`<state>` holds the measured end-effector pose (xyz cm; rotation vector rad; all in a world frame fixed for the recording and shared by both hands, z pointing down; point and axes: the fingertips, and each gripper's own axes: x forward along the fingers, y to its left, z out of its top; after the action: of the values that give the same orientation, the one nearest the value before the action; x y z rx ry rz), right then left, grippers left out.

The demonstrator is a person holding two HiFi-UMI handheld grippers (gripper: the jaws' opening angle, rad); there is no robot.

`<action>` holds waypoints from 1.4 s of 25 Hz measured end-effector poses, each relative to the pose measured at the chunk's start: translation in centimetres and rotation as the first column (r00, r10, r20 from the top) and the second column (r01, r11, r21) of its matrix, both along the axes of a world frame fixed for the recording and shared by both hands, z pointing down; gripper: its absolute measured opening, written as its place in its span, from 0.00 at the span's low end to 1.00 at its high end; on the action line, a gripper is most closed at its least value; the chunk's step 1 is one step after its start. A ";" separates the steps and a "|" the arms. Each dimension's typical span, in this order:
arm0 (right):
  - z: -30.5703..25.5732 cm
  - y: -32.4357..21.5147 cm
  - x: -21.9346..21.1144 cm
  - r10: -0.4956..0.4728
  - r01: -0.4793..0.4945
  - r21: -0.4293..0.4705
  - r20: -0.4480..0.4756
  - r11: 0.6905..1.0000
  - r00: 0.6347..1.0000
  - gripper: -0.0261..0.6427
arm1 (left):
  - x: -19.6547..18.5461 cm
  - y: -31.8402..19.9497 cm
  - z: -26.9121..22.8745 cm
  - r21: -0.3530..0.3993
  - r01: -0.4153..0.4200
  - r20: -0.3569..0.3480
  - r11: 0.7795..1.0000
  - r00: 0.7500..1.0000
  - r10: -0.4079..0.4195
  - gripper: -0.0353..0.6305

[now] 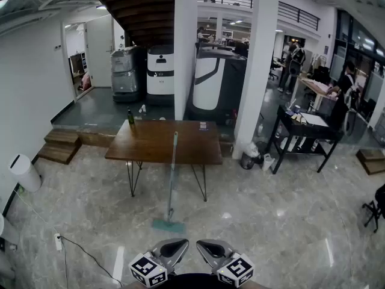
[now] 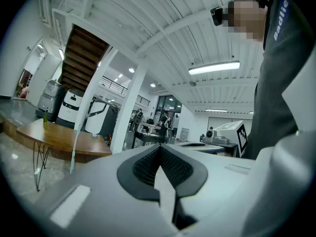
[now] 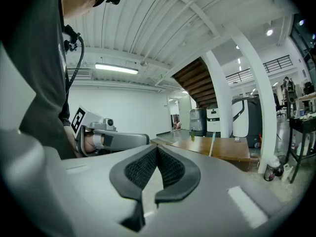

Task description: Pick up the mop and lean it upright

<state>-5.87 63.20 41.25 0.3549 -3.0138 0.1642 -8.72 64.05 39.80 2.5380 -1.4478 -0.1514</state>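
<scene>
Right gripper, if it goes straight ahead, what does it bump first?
Probably the wooden table, whose end shows just beyond the right gripper; the mop stands right of that line. Depth is unclear.

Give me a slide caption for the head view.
Mop leaning upright against the wooden table; left gripper and right gripper shut, empty, in the foreground.

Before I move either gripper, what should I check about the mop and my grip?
1. Mop upright: handle leans on the table edge, head on the floor. Ok.
2. Left gripper empty: jaws together, nothing between. Ok.
3. Right gripper empty: jaws together, nothing between. Ok.
4. Green bottle clear of the handle: stands apart, near the table's far left corner. Ok.
5. Mop head's hold on the glossy floor: cannot tell.
</scene>
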 end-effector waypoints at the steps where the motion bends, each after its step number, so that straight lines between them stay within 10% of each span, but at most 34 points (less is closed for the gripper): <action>1: 0.1 -0.1 0.2 0.001 -0.001 0.001 -0.002 1.000 1.000 0.04 | 0.2 -0.1 0.0 -0.002 -0.001 0.000 1.000 1.000 0.001 0.08; 25: 1.9 -5.9 7.6 -0.050 0.055 -0.089 0.062 0.995 0.997 0.05 | 6.7 -5.6 1.8 -0.041 0.090 0.028 0.995 0.996 -0.089 0.08; 35: 3.5 -9.8 4.3 -0.067 0.069 -0.099 0.021 0.993 0.998 0.05 | 3.6 -9.7 3.0 -0.048 0.099 0.008 0.994 0.995 -0.099 0.08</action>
<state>-1.55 53.38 44.73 0.2428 -3.0154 0.3117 -5.10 54.31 42.82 2.4315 -1.5605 -0.1227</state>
